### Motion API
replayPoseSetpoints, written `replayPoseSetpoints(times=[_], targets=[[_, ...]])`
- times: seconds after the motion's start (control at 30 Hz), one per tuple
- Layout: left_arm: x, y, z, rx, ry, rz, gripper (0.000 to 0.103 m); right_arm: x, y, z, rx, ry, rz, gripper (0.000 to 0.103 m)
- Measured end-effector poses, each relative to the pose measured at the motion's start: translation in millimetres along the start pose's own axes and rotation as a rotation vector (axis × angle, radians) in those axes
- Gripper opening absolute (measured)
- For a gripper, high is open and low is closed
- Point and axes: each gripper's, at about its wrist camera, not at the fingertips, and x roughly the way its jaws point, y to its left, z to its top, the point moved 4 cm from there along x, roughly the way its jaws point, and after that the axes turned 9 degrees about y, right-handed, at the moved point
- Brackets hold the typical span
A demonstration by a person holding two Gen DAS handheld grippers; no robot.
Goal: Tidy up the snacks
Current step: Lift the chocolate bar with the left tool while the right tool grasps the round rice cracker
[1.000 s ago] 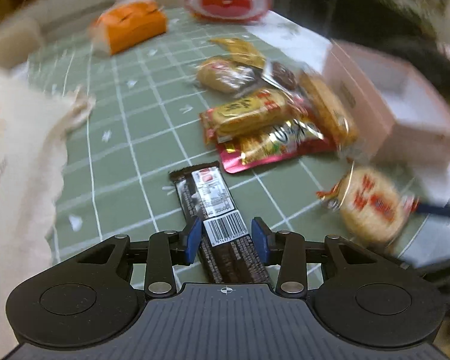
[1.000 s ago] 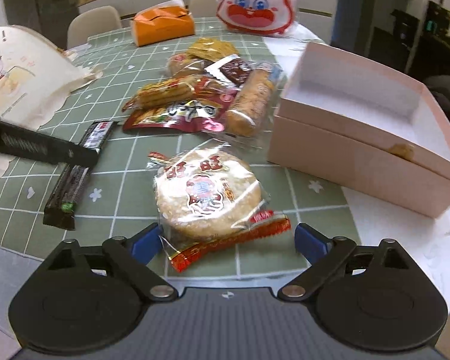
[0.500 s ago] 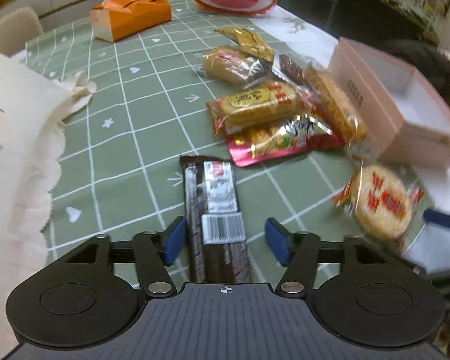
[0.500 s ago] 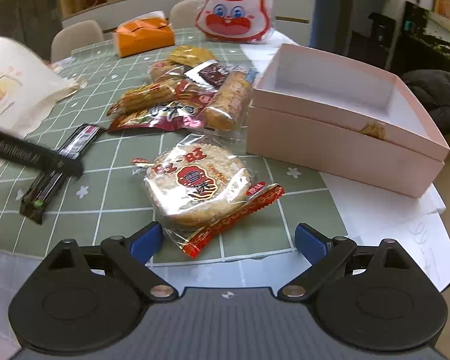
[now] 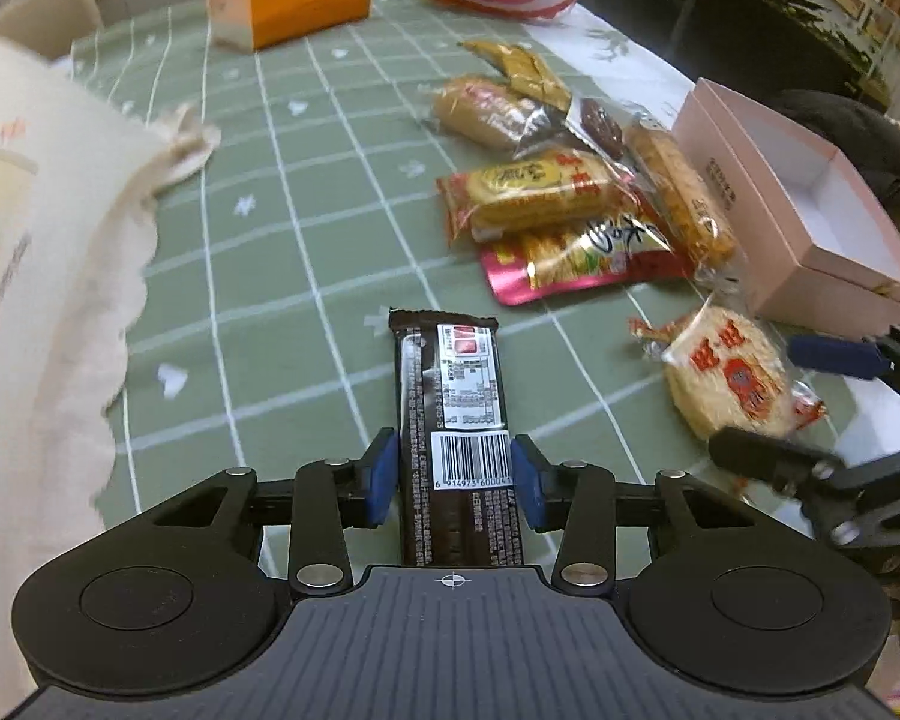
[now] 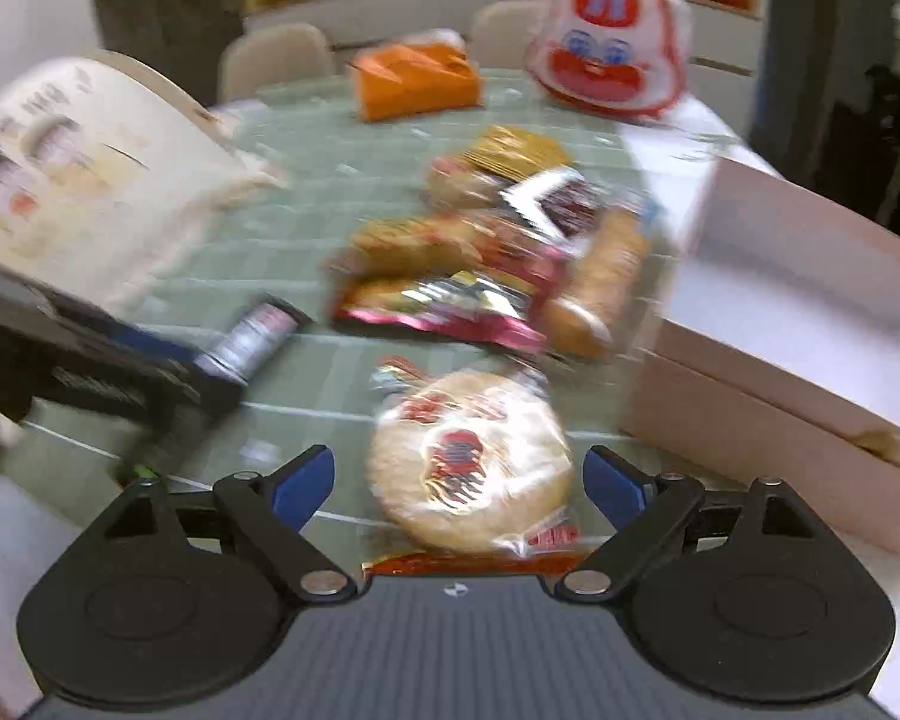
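Pinching the bar [image 5: 453, 420] by its edges on the table [image 5: 282, 276], left gripper [image 5: 453, 474] could let it twist loose, while right gripper [image 6: 459, 480], jaws wide and empty around the cracker [image 6: 468, 462], may crush it.

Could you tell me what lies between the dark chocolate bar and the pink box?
In the left wrist view, the round rice cracker packet lies on the green cloth between the chocolate bar and the pink box, straddled by the right gripper.

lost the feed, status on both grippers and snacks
Left gripper shut on chocolate bar. Right gripper open around rice cracker. Pink box open, nothing blocking.
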Motion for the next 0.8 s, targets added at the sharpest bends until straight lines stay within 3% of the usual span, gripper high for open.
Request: replayPoseSetpoints(times=[0.03, 0.13, 0.2, 0.3, 0.37, 0.5, 0.63, 0.8], targets=[[-1, 2, -3, -0.008, 0.001, -0.004, 0.046, -4, 2, 2, 0.008, -0.017, 0.016, 0.091], [-1, 1, -4, -0.017, 0.001, 0.007, 0.046, 2, 4, 9, 0.036, -0.040, -0.048, 0.091], [-1, -2, -3, -0.012, 0.008, 0.027, 0.046, 18, 1, 13, 0.042, -0.012, -0.095, 0.091], [0, -4, -3, -0.005, 0.011, 0.044, 0.046, 39, -4, 13, 0.066, 0.062, -0.095, 0.088], [-1, -4, -5, -0.012, 0.008, 0.044, 0.046, 35, -4, 11, 0.068, 0.054, -0.109, 0.080], [-2, -7, -10, -0.021, 0.005, 0.042, 0.045, 18, 4, 3, 0.033, 0.041, -0.102, 0.078], [-7, -26, -26, -0.001, 0.033, -0.020, 0.045, -17, 1, -16, 0.027, 0.014, -0.124, 0.078], [-16, -78, -49, 0.142, 0.061, -0.135, 0.045, -62, -25, -42, 0.092, -0.018, -0.196, 0.078]])
